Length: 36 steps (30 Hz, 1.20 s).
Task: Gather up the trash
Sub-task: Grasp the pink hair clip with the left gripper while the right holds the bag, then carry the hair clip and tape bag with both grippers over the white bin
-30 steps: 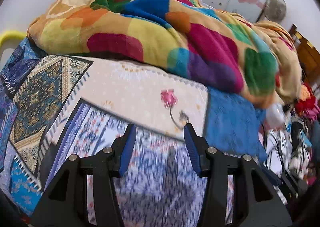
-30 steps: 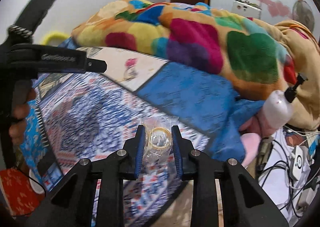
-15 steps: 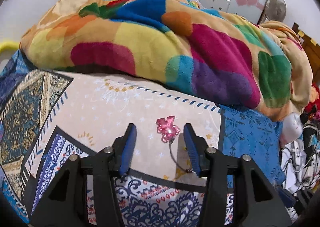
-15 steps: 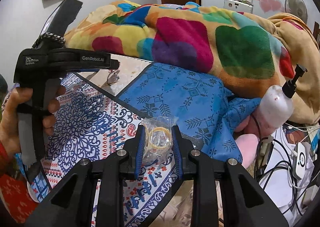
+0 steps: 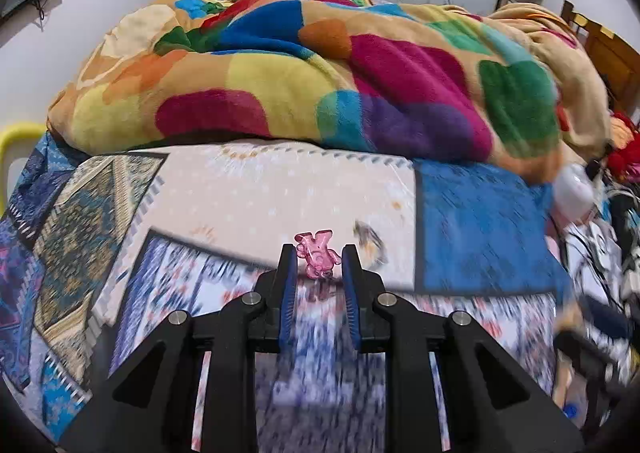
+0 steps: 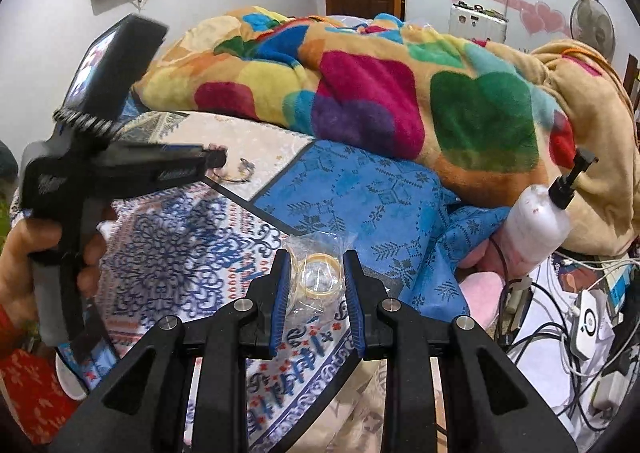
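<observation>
Your left gripper (image 5: pixel 319 267) has just been closing, and its blue pads now pinch a small pink translucent figure (image 5: pixel 318 258) between the fingertips, at about 12 o'clock from the camera on that gripper. Below it lies the patchwork bedsheet (image 5: pixel 256 205), blurred in this view. A thin wire loop (image 5: pixel 370 241) rests on the cream panel at roughly 1 o'clock from the pink figure, apart from it.

Your right gripper (image 6: pixel 316 273) is clamped on a clear plastic bag (image 6: pixel 318 277) with a yellowish ring inside; the bag sits between the pads and sticks out past the tips. In the right wrist view, your left hand (image 6: pixel 24 253) and its tool appear at 9 o'clock. A multicoloured blanket (image 6: pixel 360 93) is heaped across the far side of the bed, and a white pump bottle (image 6: pixel 536 225) leans at 3 o'clock beside tangled cables.
</observation>
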### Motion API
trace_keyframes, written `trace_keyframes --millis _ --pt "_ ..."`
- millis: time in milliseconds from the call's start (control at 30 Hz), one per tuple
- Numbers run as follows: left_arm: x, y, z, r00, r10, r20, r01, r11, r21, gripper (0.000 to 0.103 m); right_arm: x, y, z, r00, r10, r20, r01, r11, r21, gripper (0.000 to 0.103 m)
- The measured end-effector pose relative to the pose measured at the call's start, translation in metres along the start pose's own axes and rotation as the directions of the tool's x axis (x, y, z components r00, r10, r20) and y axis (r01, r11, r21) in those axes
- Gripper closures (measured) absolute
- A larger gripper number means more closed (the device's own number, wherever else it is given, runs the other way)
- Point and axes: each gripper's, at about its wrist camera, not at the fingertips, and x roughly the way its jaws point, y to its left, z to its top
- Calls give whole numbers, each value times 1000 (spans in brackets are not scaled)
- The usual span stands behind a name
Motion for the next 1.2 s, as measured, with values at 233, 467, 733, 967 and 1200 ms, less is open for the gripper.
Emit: trace_keyframes --millis 233,467,733,967,1200 --pt "-74 11 -30 1000 -16 21 16 1000 12 82 -41 18 8 999 19 27 -19 1000 -13 79" --pt "-161 25 -65 997 -32 71 33 999 -17 82 -90 55 12 997 41 66 -38 998 -56 79" --pt "-242 59 -111 990 -11 141 25 995 -96 82 -126 111 5 991 96 88 -85 989 -121 79" --pt "-287 105 -162 987 44 154 -16 984 -179 82 -144 168 -4 982 169 90 -151 973 -172 79" --pt "-310 162 -223 987 96 131 -55 956 -287 82 -150 235 -16 968 241 63 -220 945 -242 79"
